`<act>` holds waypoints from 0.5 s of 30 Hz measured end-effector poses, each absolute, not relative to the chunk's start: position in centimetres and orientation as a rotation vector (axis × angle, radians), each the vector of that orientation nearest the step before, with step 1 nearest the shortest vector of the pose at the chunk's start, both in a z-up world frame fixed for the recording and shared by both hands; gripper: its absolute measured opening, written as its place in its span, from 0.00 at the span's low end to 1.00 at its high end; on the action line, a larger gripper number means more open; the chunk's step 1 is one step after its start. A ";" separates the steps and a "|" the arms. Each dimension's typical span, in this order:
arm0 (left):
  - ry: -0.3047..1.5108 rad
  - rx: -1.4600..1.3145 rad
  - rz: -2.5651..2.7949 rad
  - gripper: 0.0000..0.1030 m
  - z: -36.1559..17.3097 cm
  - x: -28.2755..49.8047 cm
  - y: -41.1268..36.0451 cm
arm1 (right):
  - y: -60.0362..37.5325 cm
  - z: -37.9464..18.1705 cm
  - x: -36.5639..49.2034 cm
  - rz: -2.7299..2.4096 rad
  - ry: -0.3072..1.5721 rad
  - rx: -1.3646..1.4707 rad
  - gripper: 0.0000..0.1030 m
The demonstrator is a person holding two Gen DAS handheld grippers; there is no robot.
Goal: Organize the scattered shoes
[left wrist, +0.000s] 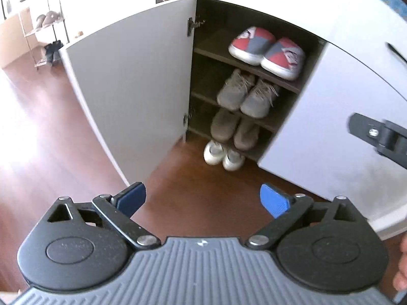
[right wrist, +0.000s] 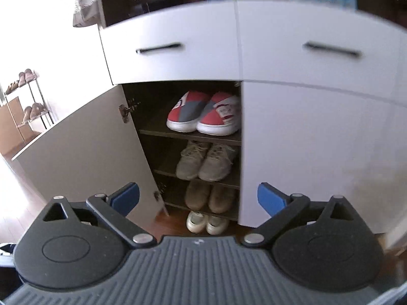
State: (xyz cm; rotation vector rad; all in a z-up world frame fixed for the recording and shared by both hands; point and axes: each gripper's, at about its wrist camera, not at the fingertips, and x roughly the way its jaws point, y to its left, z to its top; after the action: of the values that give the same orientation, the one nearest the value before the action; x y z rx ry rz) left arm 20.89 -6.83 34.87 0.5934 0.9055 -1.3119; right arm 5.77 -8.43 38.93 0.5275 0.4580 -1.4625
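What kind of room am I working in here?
Likely a home entryway: a white shoe cabinet with its door open, four pairs shelved, including red slippers, and a wire shoe rack on wood flooring.

Left claw (left wrist: 203, 199): grey ribbed housing with a small white mark at its front edge, flanked by two black rounded plates, each with an oval boss and a triangular cut-out. Black link bars are fastened by silver pivots. Blue ribbed pads (left wrist: 274, 200) tip the fingers. Right claw (right wrist: 198, 199): identical build and colours. Bare skin (left wrist: 402, 267) shows at the left view's right edge.
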 end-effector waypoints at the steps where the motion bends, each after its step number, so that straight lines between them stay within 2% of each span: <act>1: 0.922 0.615 -1.328 0.95 36.0 20.2 -5.3 | -5.7 40.4 5.3 -1.480 0.453 0.512 0.99; 3: 0.894 0.654 -1.389 0.95 38.6 18.5 -2.7 | -0.3 43.2 4.2 -1.520 0.430 0.481 0.99; 8: 0.633 0.672 -1.418 0.95 45.8 16.3 1.2 | 5.5 47.1 3.5 -1.562 0.420 0.446 0.99; 11: 0.584 0.660 -1.417 0.95 47.6 16.4 1.6 | 6.9 49.5 4.6 -1.607 0.441 0.313 0.99; 15: 0.556 0.627 -1.421 0.95 50.1 17.7 2.3 | 7.4 51.7 5.1 -1.598 0.405 0.290 0.99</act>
State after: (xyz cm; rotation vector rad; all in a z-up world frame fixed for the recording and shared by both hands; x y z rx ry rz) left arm 17.71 2.32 50.12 0.6275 0.5564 -1.4215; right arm 5.12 7.38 51.74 0.2904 0.4051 -1.5979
